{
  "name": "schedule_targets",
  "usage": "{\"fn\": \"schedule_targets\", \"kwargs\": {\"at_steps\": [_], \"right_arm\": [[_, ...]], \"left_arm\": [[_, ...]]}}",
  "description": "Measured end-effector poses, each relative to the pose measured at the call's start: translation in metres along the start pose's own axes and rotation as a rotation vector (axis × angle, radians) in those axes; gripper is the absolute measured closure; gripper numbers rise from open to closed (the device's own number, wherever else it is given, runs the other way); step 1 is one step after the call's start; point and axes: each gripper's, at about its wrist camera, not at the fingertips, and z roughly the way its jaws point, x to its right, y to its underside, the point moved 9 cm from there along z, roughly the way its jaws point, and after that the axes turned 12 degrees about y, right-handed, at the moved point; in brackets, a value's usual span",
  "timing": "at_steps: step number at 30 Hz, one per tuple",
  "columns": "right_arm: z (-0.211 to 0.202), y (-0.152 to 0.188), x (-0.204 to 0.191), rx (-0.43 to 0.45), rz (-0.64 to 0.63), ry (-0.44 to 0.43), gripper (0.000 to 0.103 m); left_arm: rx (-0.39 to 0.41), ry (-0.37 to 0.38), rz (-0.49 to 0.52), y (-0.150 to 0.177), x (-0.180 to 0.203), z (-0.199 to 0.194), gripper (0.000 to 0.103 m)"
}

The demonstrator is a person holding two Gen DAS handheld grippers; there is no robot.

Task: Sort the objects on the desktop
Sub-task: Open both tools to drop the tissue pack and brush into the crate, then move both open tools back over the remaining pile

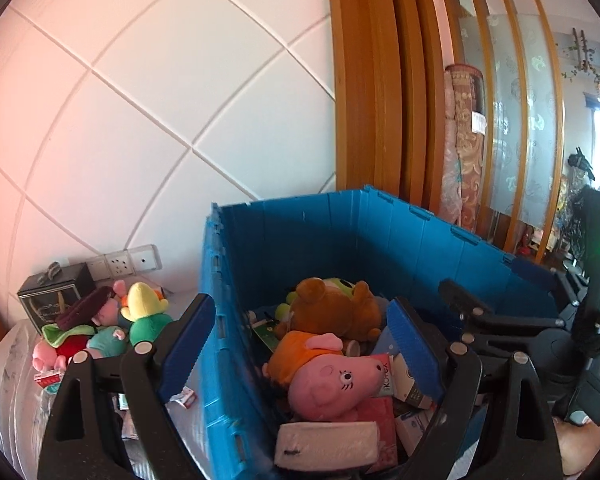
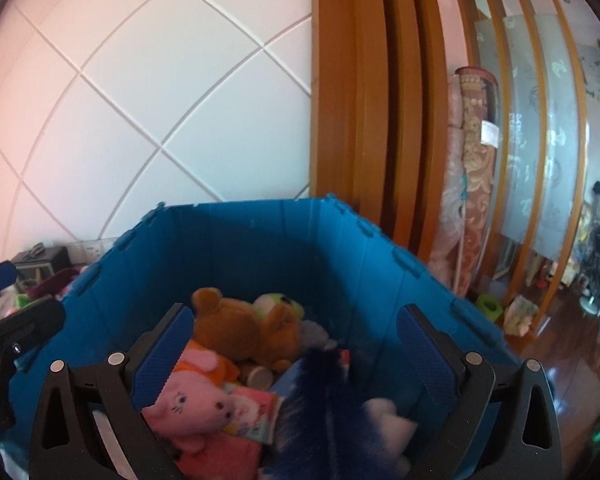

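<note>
Sorting looked well along but unfinished: the blue bin (image 1: 380, 232) at frame centre already held a brown bear (image 1: 332, 312), a pink pig (image 1: 332, 384), packets and a white roll (image 1: 328, 440), while several plush toys (image 1: 112, 320) and small packets still lay on the table (image 1: 12, 380) at lower left. Left tool (image 1: 300, 344) was spread and empty, straddling the bin's near wall; right tool (image 2: 292, 356) was spread over the bin, gripping nothing, with a dark blue feather (image 2: 320, 400) lying between its fingers. Only readable writing: "KOPEX", uncertain, on a pink packet (image 1: 386, 376) beside the pig.
</note>
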Motion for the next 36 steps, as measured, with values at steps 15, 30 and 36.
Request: {"fn": "schedule_targets", "kwargs": {"at_steps": [15, 30, 36], "right_arm": [[-0.103, 0.003, -0.083, 0.08, 0.022, -0.247, 0.0], [-0.206, 0.028, -0.259, 0.195, -0.129, -0.547, 0.0], [-0.188, 0.081, -0.314, 0.066, -0.182, -0.627, 0.0]], "left_arm": [[-0.086, -0.124, -0.135, 0.065, -0.123, -0.086, 0.015], [-0.207, -0.367, -0.376, 0.192, -0.29, -0.146, 0.015], [-0.28, -0.404, -0.389, 0.24, -0.314, -0.134, 0.015]]}}
